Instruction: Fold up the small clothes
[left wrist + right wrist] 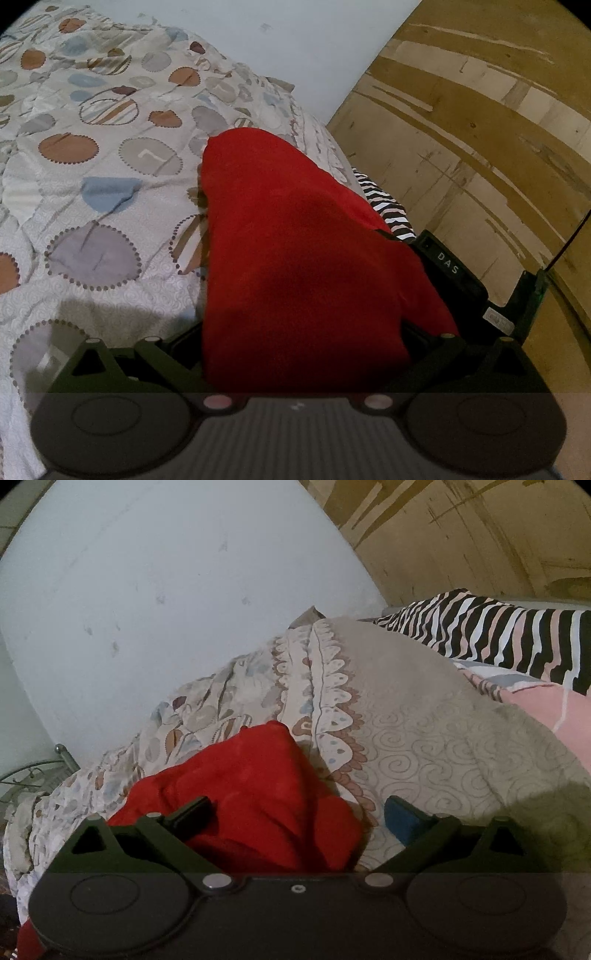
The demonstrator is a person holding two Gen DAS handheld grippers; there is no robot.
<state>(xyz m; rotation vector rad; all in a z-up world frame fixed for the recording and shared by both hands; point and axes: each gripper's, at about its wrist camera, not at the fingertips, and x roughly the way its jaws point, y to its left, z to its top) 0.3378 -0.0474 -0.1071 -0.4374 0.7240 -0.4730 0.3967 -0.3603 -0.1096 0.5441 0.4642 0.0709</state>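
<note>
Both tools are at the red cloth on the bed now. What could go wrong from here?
1. The red cloth drapes over the left tool and hides its fingers, so its grip can't be checked.
2. The right tool is open with red cloth bunched between its fingers; closing may grab several layers.
3. The patterned bedspread lies right under the blue pad, so it could get pinched too.

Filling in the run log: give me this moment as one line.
task: fold small clothes | left gripper: hidden by red garment, grip unclear | right gripper: open, over garment | surface: patterned quilt
</note>
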